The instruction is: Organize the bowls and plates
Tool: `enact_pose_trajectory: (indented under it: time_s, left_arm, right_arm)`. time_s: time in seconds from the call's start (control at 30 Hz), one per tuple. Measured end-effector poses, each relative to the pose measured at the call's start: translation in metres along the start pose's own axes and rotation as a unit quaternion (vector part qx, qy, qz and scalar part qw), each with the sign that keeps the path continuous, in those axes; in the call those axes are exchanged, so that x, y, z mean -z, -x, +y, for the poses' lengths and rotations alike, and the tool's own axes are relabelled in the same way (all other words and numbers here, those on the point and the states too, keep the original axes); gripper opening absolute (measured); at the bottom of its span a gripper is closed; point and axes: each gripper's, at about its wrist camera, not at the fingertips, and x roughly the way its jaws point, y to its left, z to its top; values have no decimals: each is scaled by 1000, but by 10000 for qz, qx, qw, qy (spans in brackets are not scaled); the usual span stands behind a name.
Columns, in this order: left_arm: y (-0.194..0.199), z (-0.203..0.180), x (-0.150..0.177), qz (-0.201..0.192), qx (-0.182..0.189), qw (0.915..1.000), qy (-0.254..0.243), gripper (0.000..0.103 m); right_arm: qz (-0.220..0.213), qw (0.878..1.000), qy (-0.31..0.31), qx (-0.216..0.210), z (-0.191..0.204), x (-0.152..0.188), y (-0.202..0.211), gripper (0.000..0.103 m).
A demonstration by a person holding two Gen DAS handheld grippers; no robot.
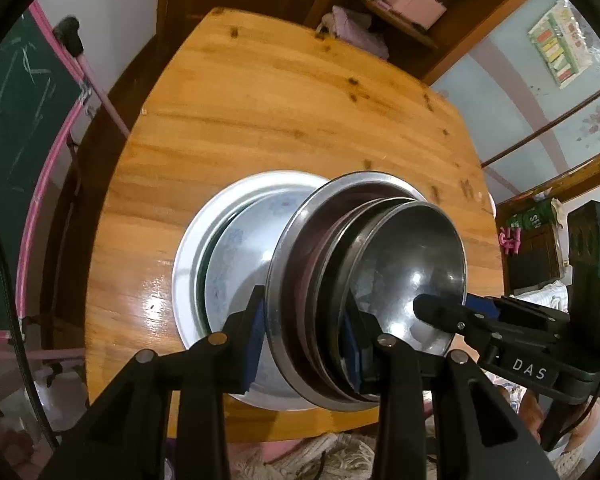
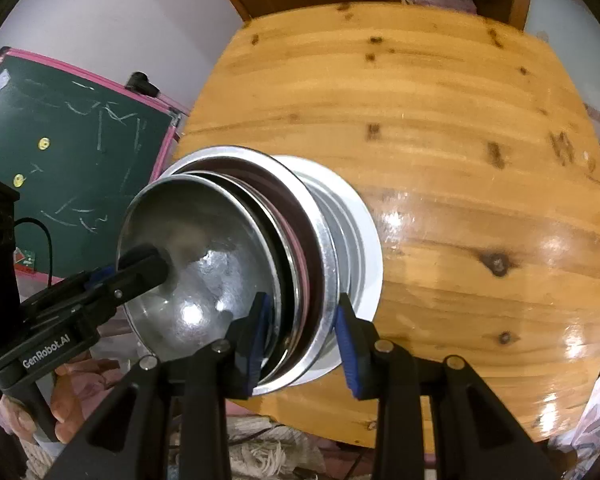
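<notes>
The desk point(image 1: 284, 128) is the reference here: a wooden top, bare on its far side. At its near edge is the stack point(image 1: 340, 280), nested so it moves as one load: a white plate point(image 1: 188, 264) at the base, a wide steel dish point(image 1: 288, 264) in it, and a steel bowl point(image 1: 412, 264) on top. I cannot tell whether the plate rests on the desk or hangs just above it. The left hand-held gripper point(image 1: 306, 340) is clamped on one side of the stack's steel rims, and the right hand-held gripper point(image 2: 300, 340) is closed on the opposite side, probably so the nested pieces stay level and none slides out.
</notes>
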Motion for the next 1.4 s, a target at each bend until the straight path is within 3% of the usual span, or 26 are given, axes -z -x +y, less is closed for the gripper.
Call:
enact_pose_trajectory:
  time_s: [0.43,1.17,1.27,1.4]
  left_arm:
    - [-36,13,-6,391,-1,9992,54,32]
    - [-36,20,-9,392,-229,9988,155,34]
    - [-36,18,-9,373,-280,9989,102,40]
    - [-31,14,-8,271,-348,9990,17,58]
  right_arm:
    - [345,9990,-274,93,-8,-2,-33,32]
    - [310,9993,-128,132,-3,-9,-36,32]
    - [317,9994,-19,161,3,-9,-38,32]
    - [267,9994,81,221,6,-6,-37,32]
